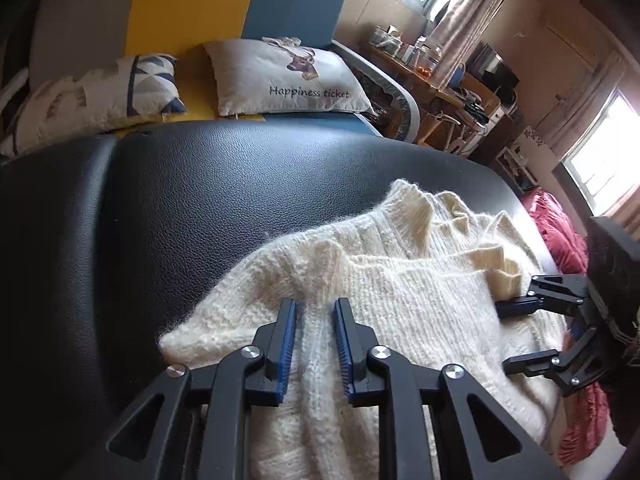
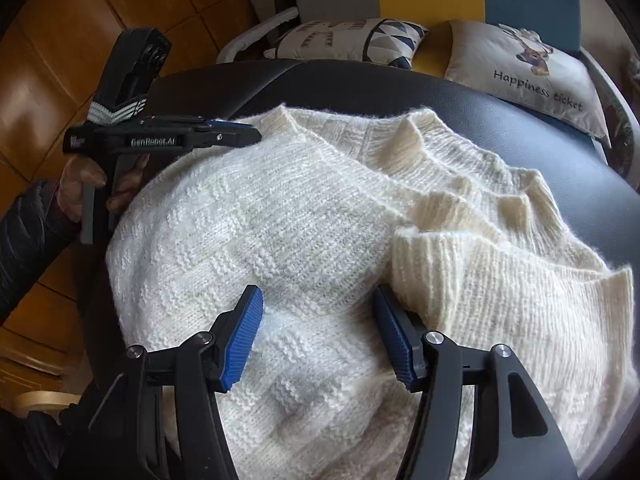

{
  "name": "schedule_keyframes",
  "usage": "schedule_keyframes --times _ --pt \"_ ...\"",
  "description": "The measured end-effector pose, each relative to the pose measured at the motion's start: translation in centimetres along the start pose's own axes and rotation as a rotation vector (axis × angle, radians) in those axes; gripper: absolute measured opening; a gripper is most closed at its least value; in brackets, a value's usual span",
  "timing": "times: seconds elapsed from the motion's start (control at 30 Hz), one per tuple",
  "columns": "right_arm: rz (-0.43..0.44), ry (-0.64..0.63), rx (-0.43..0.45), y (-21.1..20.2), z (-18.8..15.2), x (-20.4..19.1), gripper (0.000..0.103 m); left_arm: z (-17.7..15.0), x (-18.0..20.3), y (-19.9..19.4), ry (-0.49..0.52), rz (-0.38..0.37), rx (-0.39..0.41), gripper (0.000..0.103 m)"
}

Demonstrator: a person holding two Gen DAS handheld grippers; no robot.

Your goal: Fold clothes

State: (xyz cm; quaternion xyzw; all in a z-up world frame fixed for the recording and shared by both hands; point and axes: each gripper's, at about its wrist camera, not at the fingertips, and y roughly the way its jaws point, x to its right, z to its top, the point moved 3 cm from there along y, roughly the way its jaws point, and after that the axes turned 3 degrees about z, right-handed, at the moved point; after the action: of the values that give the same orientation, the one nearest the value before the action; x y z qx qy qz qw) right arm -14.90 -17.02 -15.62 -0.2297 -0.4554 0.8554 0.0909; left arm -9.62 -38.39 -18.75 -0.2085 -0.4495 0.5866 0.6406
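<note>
- The left hand-held gripper (image 1: 316, 320) sits low over the near edge of a cream knitted sweater (image 1: 400, 288); its blue-padded fingers (image 1: 286, 344) are close together with a ridge of knit between them, but whether they pinch it cannot be told.
- The right hand-held gripper (image 2: 318, 320) hovers over the sweater (image 2: 260, 216) with its fingers spread wide, released, holding nothing; a ribbed cuff (image 2: 424, 264) lies just beside its right finger.
- The sweater lies spread and partly folded on a black leather-look worktop (image 1: 180, 200), its sleeves laid across the body and the collar (image 2: 412, 132) towards the far edge.
- In the right wrist view a hand (image 2: 80, 184) in a dark quilted sleeve (image 2: 24, 240) grips the handle of the left tool at the sweater's left edge.
- A red cloth (image 1: 560, 232) lies beyond the sweater's right side.
- Further back, two cushions rest on a yellow and blue sofa (image 1: 292, 4): a patterned one (image 1: 100, 92) and one printed "Happiness ticket" (image 1: 288, 76).
</note>
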Motion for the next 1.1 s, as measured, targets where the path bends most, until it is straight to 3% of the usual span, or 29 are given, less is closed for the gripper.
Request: schedule_keyframes --times 0.17,0.27,0.3,0.53,0.73,0.9,1.1 --pt "0.016 -0.002 0.021 0.0 -0.3 -0.1 0.061 0.8 0.5 0.0 0.046 -0.052 -0.060 0.020" --pt "0.019 -0.001 0.028 0.1 -0.4 -0.1 0.061 1.1 1.2 0.0 0.099 -0.037 -0.074 0.014" --pt "0.019 0.001 0.031 0.2 -0.5 -0.1 0.061 1.2 1.4 0.0 0.106 -0.026 -0.066 0.007" --pt "-0.010 -0.024 0.031 0.6 -0.8 -0.5 0.061 0.1 3.2 -2.3 0.144 0.069 0.055 0.004" --pt "-0.030 -0.042 0.025 0.8 -0.9 -0.5 0.061 -1.7 2.5 -6.7 0.059 0.129 0.173 0.004" --pt "-0.039 -0.038 0.028 1.1 -0.9 -0.4 0.061 -1.7 0.2 -2.3 0.055 0.240 0.057 0.005" --pt "-0.048 -0.027 0.035 1.4 -0.8 -0.3 0.061 -1.6 -0.7 -3.0 -0.049 0.170 0.091 0.008"
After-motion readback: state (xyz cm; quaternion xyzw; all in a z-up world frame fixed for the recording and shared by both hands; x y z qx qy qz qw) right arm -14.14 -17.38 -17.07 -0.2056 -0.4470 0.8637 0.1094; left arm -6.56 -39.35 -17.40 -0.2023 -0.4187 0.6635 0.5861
